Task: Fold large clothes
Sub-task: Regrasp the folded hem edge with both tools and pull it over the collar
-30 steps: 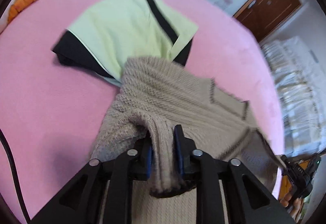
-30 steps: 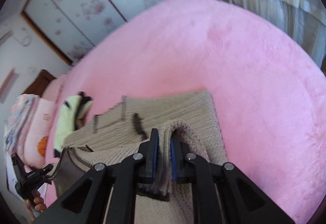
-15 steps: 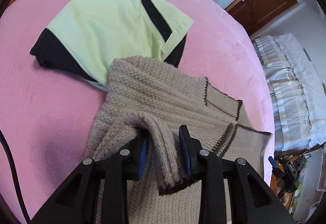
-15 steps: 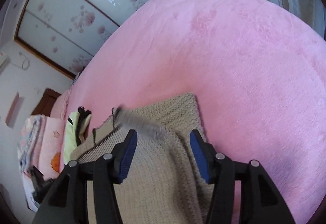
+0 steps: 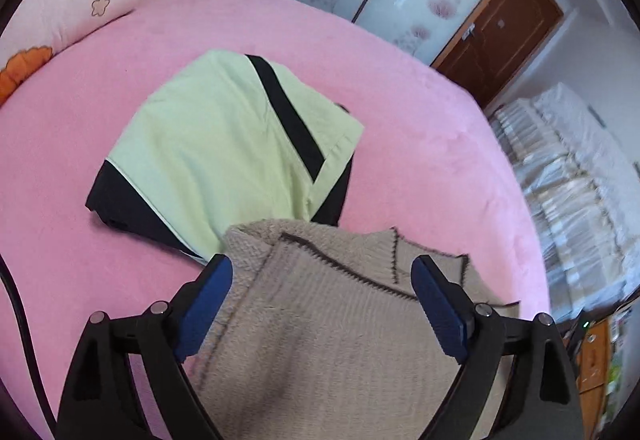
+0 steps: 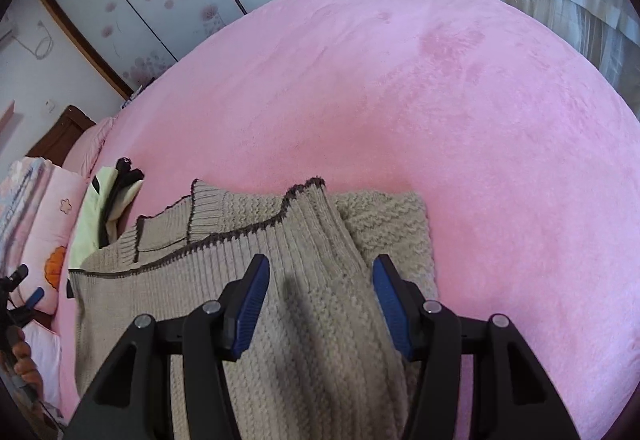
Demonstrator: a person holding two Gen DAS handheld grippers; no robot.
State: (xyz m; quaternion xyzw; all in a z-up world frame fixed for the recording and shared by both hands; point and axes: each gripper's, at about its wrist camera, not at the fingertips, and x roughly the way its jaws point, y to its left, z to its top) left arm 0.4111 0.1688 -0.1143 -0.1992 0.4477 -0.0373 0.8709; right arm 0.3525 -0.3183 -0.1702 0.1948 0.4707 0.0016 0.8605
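Both jaws have just opened: the left gripper point(image 5: 322, 304) and right gripper point(image 6: 318, 306) stand apart above the beige cable-knit sweater with dark trim point(image 6: 280, 320), which a second ago they pinched. Released, it lies folded on the pink plush bedcover point(image 6: 440, 100), overlapping a lime-and-black garment point(image 5: 224, 144). No readable writing shows.

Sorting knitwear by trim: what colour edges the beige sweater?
Dark brown trim on the beige sweater; clearest in the right wrist view.
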